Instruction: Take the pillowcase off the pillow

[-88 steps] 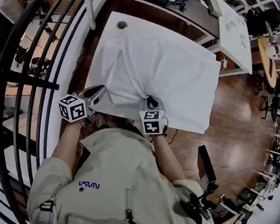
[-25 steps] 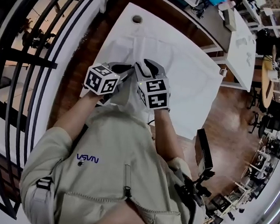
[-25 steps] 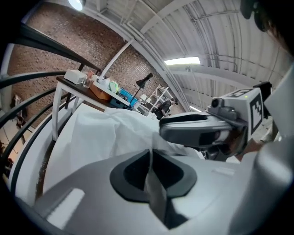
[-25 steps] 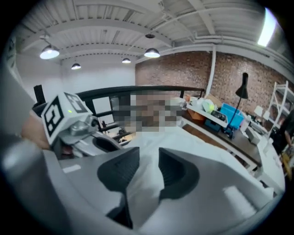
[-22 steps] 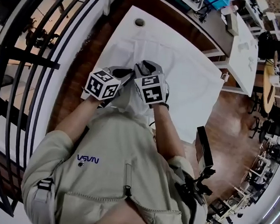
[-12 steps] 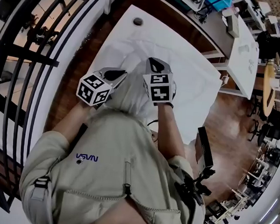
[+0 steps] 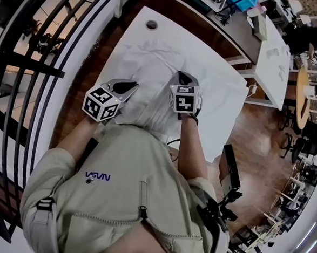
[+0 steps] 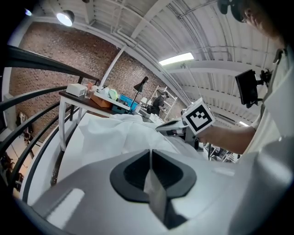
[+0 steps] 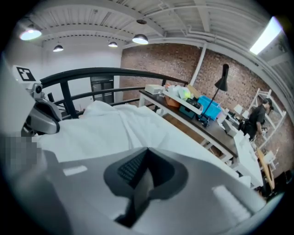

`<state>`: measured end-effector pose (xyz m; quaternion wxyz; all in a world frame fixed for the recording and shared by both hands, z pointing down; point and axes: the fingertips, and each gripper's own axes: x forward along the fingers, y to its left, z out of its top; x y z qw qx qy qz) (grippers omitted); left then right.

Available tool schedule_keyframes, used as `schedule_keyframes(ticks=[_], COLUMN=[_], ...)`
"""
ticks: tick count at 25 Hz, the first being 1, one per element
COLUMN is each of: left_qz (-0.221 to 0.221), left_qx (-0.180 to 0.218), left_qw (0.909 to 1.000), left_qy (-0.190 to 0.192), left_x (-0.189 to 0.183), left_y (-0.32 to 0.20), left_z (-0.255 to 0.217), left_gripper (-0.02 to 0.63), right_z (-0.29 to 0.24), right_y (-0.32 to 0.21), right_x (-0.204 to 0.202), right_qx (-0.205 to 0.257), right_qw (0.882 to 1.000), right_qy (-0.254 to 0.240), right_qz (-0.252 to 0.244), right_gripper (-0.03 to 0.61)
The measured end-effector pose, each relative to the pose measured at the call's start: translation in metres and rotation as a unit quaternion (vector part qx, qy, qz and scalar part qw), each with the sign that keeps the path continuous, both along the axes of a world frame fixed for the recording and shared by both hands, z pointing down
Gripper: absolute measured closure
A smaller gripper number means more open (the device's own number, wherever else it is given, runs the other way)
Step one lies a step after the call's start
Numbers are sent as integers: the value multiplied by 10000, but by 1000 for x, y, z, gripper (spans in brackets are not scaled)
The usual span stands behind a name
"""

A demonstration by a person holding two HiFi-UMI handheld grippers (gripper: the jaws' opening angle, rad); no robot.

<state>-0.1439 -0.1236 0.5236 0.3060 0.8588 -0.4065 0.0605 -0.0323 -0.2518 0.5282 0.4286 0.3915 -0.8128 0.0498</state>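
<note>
The left gripper (image 8: 150, 158) is clamping a thin pillowcase (image 7: 150, 95) fold; the right gripper (image 9: 146, 172) is sitting closed, seemingly pinching another. Such shallow pinches are risking a slip, or dragging everything along the worktop (image 7: 225, 95) where the pillowcase is lying. The pillow is staying hidden inside; the opening is not showing.
</note>
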Motion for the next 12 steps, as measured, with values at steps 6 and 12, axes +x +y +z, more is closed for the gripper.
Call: schedule_keyframes(ticks=[6, 12], left_qz=[-373, 145], left_qx=[357, -785], left_qw=[9970, 9957], left_qy=[-583, -477], left_x=[-12, 17], left_y=[-32, -65], left_z=[-12, 15], left_gripper=[591, 327], right_z=[2, 0], right_y=[5, 15], right_x=[-6, -11], right_qx=[95, 310], right_qw=[9999, 9994], right_qy=[-98, -48], right_qz=[-70, -166], right_gripper=[572, 572])
